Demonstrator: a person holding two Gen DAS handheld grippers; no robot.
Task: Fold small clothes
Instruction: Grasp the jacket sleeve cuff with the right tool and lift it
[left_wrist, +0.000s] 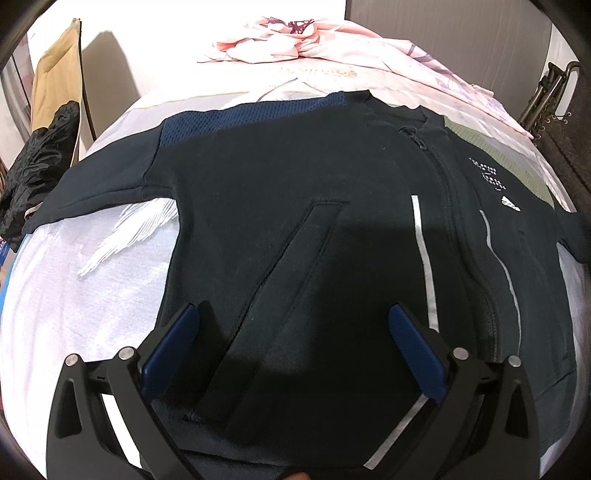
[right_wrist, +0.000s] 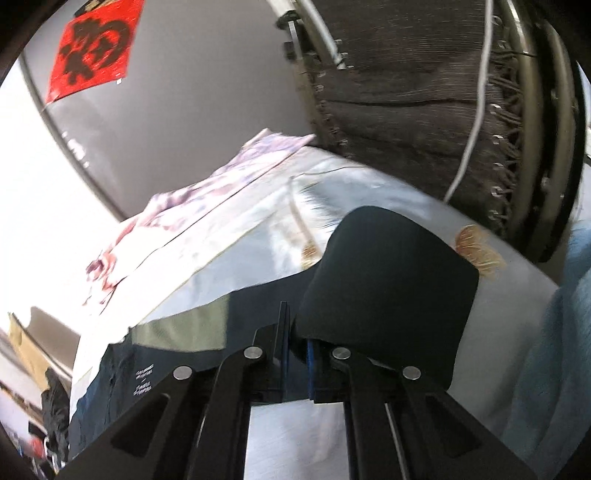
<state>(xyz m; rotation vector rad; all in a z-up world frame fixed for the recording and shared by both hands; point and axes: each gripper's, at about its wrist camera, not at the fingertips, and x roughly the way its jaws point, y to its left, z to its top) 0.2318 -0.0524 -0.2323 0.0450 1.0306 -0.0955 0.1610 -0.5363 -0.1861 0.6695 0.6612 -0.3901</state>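
Observation:
A small dark navy zip jacket (left_wrist: 295, 206) lies spread flat, front up, on a pale bedsheet (left_wrist: 74, 295). It has grey reflective stripes, a white chest logo and a blue mesh shoulder panel. Its left sleeve (left_wrist: 99, 192) stretches out to the left. My left gripper (left_wrist: 293, 317) hovers open over the jacket's lower hem, blue pads wide apart, nothing between them. In the right wrist view my right gripper (right_wrist: 295, 332) is shut on the jacket's right sleeve (right_wrist: 391, 288), whose cuff end stands lifted above the sheet. The jacket's chest (right_wrist: 144, 380) shows at lower left.
A crumpled pink floral cover (left_wrist: 295, 40) lies at the far end of the bed. A black garment (left_wrist: 33, 170) and a brown panel (left_wrist: 51, 85) stand at the left. A dark woven metal-framed headboard (right_wrist: 424, 110) with a white cable rises on the right. A red paper sign (right_wrist: 96, 44) hangs on the wall.

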